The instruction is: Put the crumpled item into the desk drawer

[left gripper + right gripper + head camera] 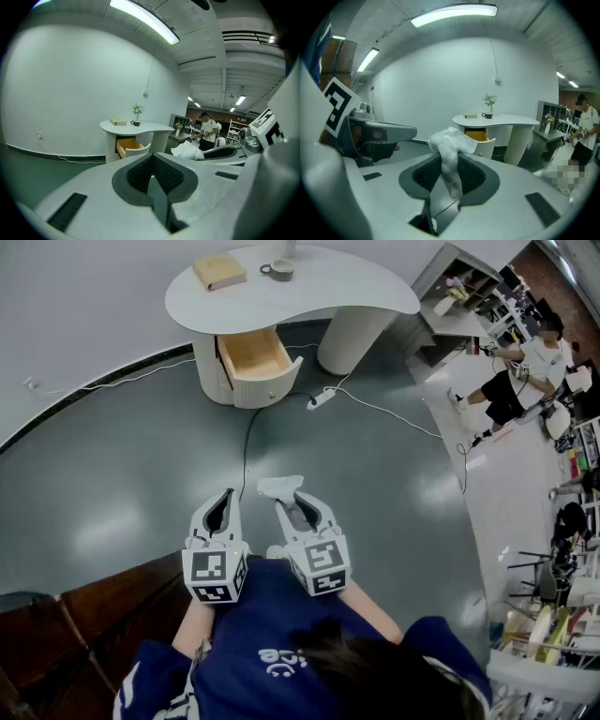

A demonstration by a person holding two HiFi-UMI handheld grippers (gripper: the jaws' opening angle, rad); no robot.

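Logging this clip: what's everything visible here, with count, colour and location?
desk: one, white, at the far wall
drawer: one, wood-lined, open, under the desk
book: one, tan, on the desk
cup: one, dark, beside the book
plant: one, green, on the desk
power strip: one, white, on the floor near the desk
crumpled item: one, white, in the right tongs
bystander: one, white top, far right
left tongs: one, white, shut, empty
right tongs: one, white, shut on the crumpled item

Crumpled item (449, 140) white, papery; drawer (253, 354) matt wood
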